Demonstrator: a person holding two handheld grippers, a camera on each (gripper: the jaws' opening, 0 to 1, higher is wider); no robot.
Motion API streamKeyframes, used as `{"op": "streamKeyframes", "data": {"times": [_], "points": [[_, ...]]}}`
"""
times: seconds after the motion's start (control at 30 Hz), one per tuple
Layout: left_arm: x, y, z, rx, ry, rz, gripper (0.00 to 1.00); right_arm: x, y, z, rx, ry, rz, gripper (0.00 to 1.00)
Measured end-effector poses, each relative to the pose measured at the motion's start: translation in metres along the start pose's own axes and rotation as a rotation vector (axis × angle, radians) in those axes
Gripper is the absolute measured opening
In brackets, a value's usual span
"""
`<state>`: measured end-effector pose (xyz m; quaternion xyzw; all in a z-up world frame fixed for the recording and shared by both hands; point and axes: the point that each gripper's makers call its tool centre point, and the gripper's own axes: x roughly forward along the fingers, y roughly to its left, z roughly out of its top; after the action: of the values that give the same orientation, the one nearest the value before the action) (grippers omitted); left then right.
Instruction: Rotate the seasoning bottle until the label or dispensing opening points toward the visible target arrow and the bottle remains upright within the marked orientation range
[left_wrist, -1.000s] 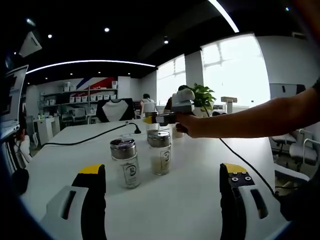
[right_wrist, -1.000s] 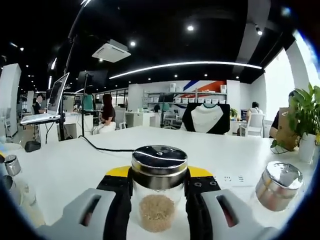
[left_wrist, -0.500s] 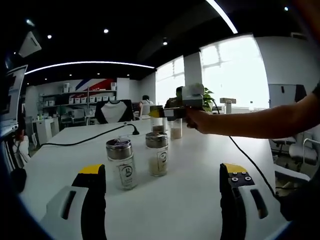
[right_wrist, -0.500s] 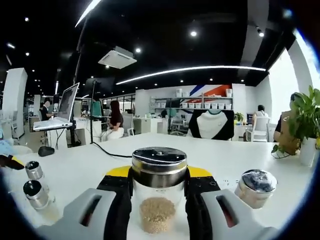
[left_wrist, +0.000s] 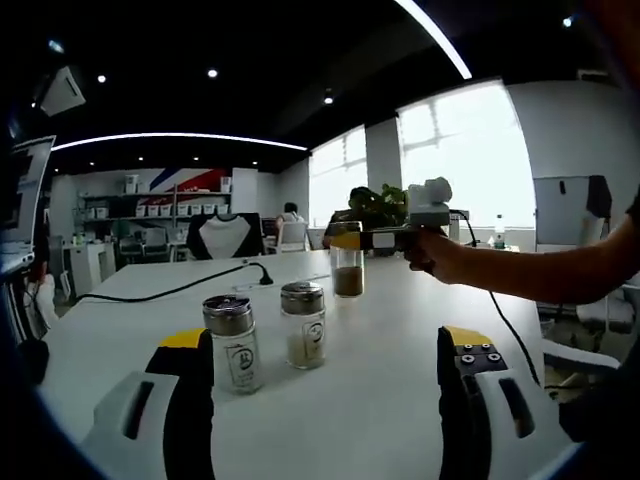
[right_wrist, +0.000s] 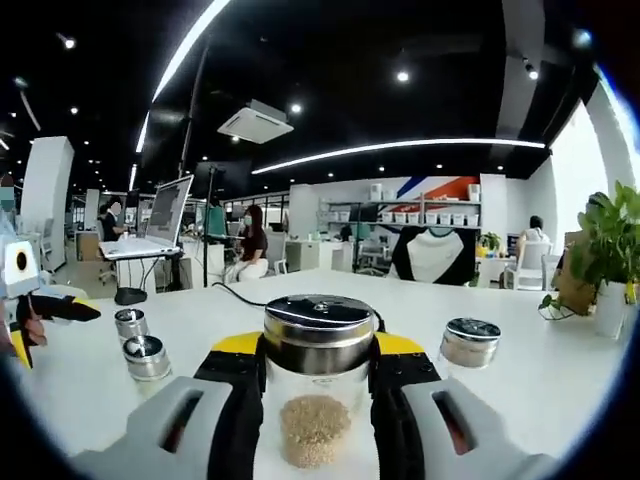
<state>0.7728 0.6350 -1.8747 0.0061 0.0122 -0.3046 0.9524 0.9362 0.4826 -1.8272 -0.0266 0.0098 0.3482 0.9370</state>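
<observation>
In the right gripper view my right gripper (right_wrist: 318, 352) is shut on a clear seasoning bottle (right_wrist: 316, 400) with a steel lid and brown granules, held upright. The left gripper view shows that same bottle (left_wrist: 347, 272) far across the white table (left_wrist: 390, 400), gripped near its top by the right gripper (left_wrist: 347, 240) in a person's hand. My left gripper (left_wrist: 325, 340) stands open low over the near table, nothing between its jaws. Just ahead of it stand two labelled bottles (left_wrist: 230, 343) (left_wrist: 302, 325), side by side and upright.
A fourth steel-lidded jar (right_wrist: 470, 342) stands to the right of the held bottle. A black cable (left_wrist: 170, 290) crosses the far table, and another cable (left_wrist: 510, 330) trails from the right gripper. A potted plant (right_wrist: 610, 250) and a laptop on a stand (right_wrist: 150, 225) lie beyond.
The right gripper has carried its bottle rightward, away from the two standing bottles, and turned so they now show at its left. The left gripper has drawn back slightly.
</observation>
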Motion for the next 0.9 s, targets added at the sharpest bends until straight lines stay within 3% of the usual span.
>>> {"op": "streamKeyframes", "data": {"times": [0.23, 0.37, 0.53, 0.77, 0.9], "points": [[0.003, -0.009, 0.007, -0.007, -0.041, -0.021, 0.98, -0.027, 0.023, -0.006, -0.040, 0.009, 0.022, 0.38], [0.007, -0.016, 0.004, -0.004, -0.032, -0.031, 0.97, -0.041, 0.031, -0.003, 0.067, -0.043, 0.030, 0.38], [0.010, -0.025, 0.006, -0.012, -0.046, -0.056, 0.97, -0.058, 0.039, 0.003, 0.092, -0.079, 0.008, 0.38], [0.020, -0.048, -0.002, 0.009, -0.026, -0.107, 0.97, -0.076, 0.068, 0.015, 0.010, -0.097, 0.017, 0.38], [0.024, -0.058, -0.006, 0.003, -0.025, -0.131, 0.96, -0.086, 0.090, 0.015, 0.010, -0.110, 0.040, 0.38]]}}
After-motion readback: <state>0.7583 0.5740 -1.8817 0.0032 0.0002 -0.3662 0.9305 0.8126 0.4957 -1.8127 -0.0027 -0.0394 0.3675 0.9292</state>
